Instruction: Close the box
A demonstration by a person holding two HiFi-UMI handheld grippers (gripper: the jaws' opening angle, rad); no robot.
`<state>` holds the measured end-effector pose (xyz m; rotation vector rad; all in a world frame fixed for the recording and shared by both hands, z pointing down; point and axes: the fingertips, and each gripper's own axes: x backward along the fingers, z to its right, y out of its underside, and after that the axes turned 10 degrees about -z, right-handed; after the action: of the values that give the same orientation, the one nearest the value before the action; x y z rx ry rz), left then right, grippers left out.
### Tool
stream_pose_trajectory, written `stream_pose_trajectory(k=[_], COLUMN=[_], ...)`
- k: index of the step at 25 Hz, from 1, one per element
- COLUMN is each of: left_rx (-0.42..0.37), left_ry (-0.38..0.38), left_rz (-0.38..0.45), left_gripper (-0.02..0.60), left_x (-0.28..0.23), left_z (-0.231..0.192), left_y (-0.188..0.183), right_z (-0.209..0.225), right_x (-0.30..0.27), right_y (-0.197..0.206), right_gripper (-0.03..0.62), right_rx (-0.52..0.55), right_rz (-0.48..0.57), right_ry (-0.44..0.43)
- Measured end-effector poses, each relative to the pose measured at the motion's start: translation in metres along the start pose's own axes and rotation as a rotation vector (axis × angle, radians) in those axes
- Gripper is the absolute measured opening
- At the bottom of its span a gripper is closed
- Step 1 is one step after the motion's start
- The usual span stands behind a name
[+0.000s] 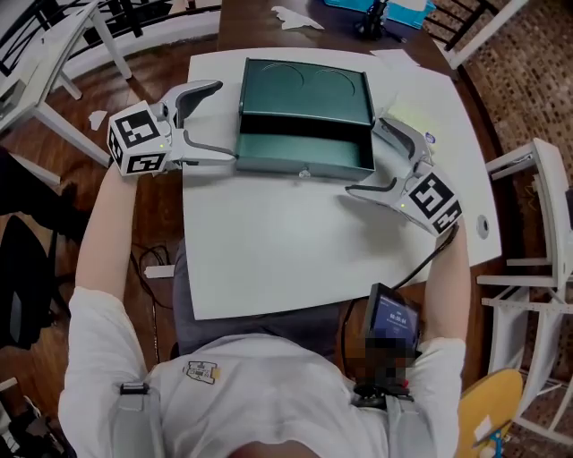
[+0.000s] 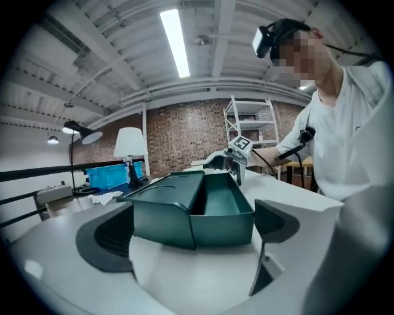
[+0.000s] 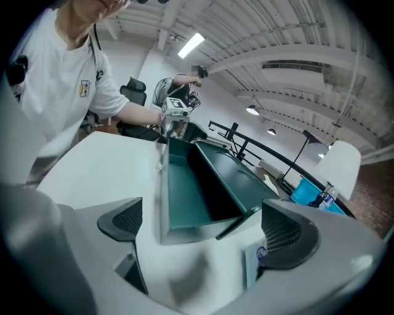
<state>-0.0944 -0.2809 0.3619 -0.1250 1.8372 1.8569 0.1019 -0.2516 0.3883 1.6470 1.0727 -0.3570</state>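
Note:
A dark green box [image 1: 304,143] lies on the white table [image 1: 295,250], its lid [image 1: 306,92] swung partly down over the base, with a dark gap left along the near side. My left gripper [image 1: 213,123] is open at the box's left end, jaws either side of that corner. My right gripper [image 1: 380,156] is open at the box's right end. In the left gripper view the box [image 2: 194,212] sits between the fingers [image 2: 108,243], and the right gripper [image 2: 231,161] shows beyond. In the right gripper view the box [image 3: 197,191] fills the gap between the fingers [image 3: 286,237].
The table's far edge meets a brown surface carrying a blue bin [image 1: 380,7] and crumpled paper [image 1: 295,18]. White shelving frames [image 1: 537,224] stand at the right. A white table frame [image 1: 45,63] stands at the left. A small white clasp [image 1: 304,173] sticks out from the box's front.

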Motion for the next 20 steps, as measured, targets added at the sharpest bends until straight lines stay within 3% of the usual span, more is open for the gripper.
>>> stream_pose_trajectory(k=[5,7,10,12,15,20], left_rx=[0.001,0.024,0.183,0.28,0.348,0.319], left_ry=[0.256,0.229,0.07,0.012,0.03,0.121], left_rz=[0.017,0.086,0.275,0.352,0.355,0.304], left_gripper=[0.592,0.592,0.592,0.591,0.589,0.537], left_x=[-0.004,0.002,0.015,0.011,-0.014,-0.045], left_z=[0.022,0.007,-0.062,-0.104,-0.13,-0.115], left_y=[-0.014,-0.023,-0.046,-0.052,-0.053,-0.059], right_z=[0.001,0.008,0.014,0.013,0.015,0.023], right_x=[-0.014,-0.015,-0.018,-0.02,-0.021,-0.023], right_y=[0.003,0.005,0.003,0.003,0.004,0.007], right_gripper=[0.589,0.589,0.588,0.588,0.589,0.588], right_rx=[0.075,0.084,0.094,0.093,0.078,0.069], right_rz=[-0.045,-0.05,-0.048,-0.049,-0.043,-0.042], right_ry=[0.071,0.098,0.12,0.109,0.103,0.105])
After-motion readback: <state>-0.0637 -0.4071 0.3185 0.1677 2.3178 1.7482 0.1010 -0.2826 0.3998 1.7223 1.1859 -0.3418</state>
